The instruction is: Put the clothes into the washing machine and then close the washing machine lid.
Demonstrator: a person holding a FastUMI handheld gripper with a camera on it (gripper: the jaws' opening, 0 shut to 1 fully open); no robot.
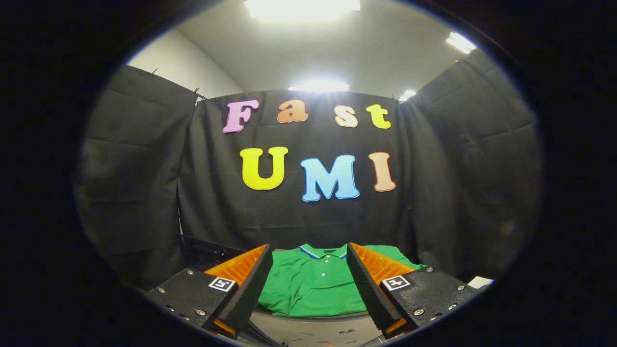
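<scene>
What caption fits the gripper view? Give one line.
Open gripper poised before a folded green polo shirt lying just ahead between its fingers.

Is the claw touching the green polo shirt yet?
Cannot tell. In the gripper view the claw is open and the green polo shirt lies between its fingers, but no gap or contact shows plainly.

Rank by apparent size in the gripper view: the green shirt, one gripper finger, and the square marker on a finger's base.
1. Green shirt, lying just ahead of and between the open gripper fingers.
2. One finger, though its nearness to the camera inflates it, so this gap is unsure.
3. Square marker, clearly smallest.
</scene>
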